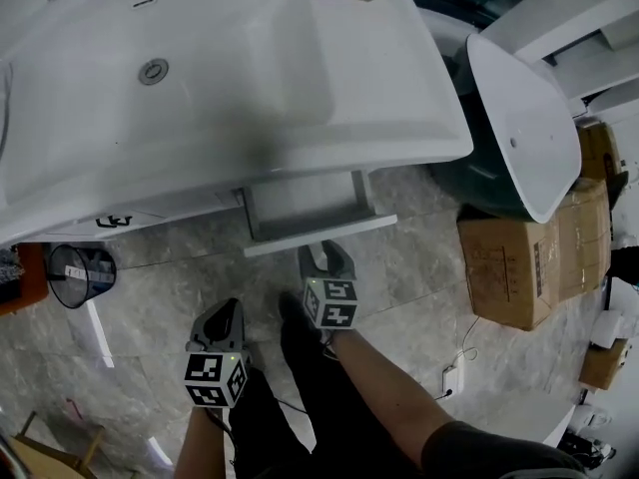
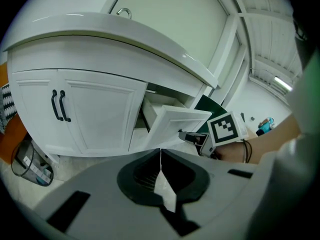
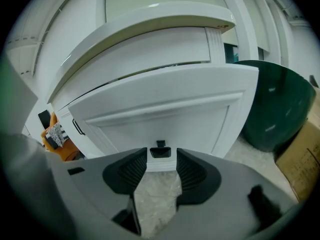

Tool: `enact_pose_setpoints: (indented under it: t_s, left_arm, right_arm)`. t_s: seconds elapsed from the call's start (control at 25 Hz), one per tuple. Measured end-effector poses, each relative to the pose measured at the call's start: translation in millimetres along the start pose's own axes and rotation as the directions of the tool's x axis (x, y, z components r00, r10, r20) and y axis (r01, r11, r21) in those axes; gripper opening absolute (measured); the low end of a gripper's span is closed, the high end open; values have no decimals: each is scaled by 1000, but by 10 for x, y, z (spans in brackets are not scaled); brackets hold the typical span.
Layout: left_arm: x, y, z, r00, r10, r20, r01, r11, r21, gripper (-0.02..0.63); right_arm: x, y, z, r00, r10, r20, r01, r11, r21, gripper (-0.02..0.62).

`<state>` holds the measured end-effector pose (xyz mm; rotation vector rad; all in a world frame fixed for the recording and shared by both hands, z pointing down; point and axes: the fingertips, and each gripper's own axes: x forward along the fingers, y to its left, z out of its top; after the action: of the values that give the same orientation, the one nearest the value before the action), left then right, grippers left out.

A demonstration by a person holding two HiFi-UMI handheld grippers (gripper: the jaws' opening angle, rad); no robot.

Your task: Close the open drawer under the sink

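Note:
The white drawer stands pulled out from the cabinet under the white sink, its front panel toward me. My right gripper is right at that panel. In the right gripper view it is open, its tips either side of the panel's small black handle, and the drawer front fills the picture. My left gripper hangs lower left, apart from the drawer, above the floor. Seen in its own view, the left gripper is shut on nothing, looking at the open drawer and the right gripper.
Left of the drawer are cabinet doors with black handles. A wire bin stands on the floor at the left. At the right are a dark green tub with a white rim and cardboard boxes. My legs are below the grippers.

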<state>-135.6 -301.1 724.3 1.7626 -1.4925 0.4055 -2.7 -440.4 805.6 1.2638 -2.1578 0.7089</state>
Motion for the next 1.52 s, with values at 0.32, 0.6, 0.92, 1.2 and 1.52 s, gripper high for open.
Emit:
enact_pose_setpoints:
  t_s: [0.32,0.6,0.92,1.2,1.52]
  left_arm:
    - [138,53,-63,1000,17,-18,-18,999,-38,15]
    - [323,38,46,1000,19,-8,-19,1000,-24,15]
    - [413,70,198,1000,28,10,-28,999,-32,15]
    - [511,164,253,999,44,15,-43,998,-38,15]
    - [542,205,284,998,52,25,-50,997,-59,15]
  right_arm:
    - [157,44,86,999,36,2,-36,998,-53,153]
    - [281,53,200,998,64,18,-63,998,-29,153]
    - [578,51,518,996,72,45,-71,997,-25,152]
    - [779,65,721,994,85,69,-82,996,-34,153]
    - [940,66,886,993,90,78,-87,995,-38,153]
